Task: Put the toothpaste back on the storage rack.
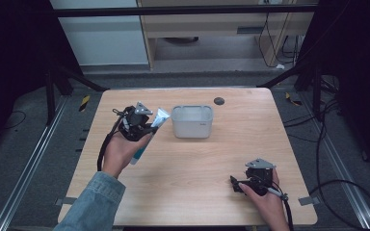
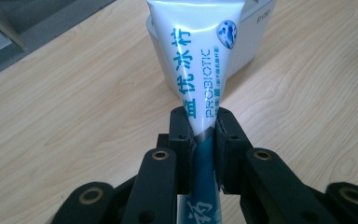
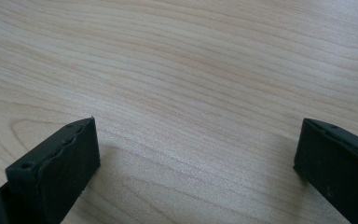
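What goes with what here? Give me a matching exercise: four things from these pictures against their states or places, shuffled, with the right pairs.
Things:
1. left gripper
2. right gripper
3. white bin
4. tube

States or places:
A. stands on the table, towards its far side
B. jaws wide apart, nothing between them
C. pinched between two black jaws
D. shut on something white and teal

Pairs: 1-D, 2-B, 3-A, 4-C

The table (image 1: 188, 173) is pale wood-grain, smooth with a soft sheen. The tube (image 2: 200, 60) looks like glossy white and teal plastic. The bin (image 1: 192, 122) is matt whitish plastic. Both grippers' jaws are matt black; a denim sleeve (image 1: 94, 204) shows.
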`<action>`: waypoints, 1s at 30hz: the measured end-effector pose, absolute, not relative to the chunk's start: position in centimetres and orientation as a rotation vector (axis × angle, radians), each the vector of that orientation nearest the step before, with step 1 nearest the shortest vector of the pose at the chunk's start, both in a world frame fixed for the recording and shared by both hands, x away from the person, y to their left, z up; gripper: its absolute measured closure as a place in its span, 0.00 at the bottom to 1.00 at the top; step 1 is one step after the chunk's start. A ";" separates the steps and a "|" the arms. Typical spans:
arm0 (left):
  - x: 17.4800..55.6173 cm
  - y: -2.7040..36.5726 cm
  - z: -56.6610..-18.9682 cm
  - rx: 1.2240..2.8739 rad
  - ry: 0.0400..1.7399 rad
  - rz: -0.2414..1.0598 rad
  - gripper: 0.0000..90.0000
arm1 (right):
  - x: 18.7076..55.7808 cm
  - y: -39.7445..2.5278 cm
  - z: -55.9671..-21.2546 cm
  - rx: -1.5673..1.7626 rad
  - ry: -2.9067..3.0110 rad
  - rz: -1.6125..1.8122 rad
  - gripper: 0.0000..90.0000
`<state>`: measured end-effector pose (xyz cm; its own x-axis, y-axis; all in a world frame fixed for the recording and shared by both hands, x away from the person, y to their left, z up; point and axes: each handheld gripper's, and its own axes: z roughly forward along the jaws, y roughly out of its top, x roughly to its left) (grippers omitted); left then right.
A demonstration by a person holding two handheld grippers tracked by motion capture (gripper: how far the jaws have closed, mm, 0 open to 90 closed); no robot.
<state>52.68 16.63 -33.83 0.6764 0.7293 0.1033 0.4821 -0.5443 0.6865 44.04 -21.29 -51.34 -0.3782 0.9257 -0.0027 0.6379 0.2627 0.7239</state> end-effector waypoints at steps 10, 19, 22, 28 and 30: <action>53.5 14.6 -32.7 2.212 0.857 0.492 0.88 | 44.0 -21.3 -51.3 1.415 2.111 0.903 0.00; 54.8 12.7 -31.3 2.204 0.815 0.501 0.88 | 44.0 -21.3 -51.3 1.417 2.110 0.904 0.00; 55.2 12.1 -31.1 2.195 0.812 0.499 0.88 | 44.0 -21.3 -51.3 1.417 2.110 0.904 0.00; 55.6 11.4 -30.8 2.182 0.806 0.502 0.88 | 44.0 -21.3 -51.3 1.421 2.112 0.906 0.00; 55.7 11.3 -30.7 2.175 0.802 0.507 0.88 | 44.0 -21.3 -51.3 1.415 2.111 0.904 0.00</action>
<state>55.70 11.29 -30.72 0.7249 0.6812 0.1020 0.3842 -0.5228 0.7610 44.04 -21.30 -51.33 -0.3796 0.9251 -0.0018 0.6372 0.2629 0.7245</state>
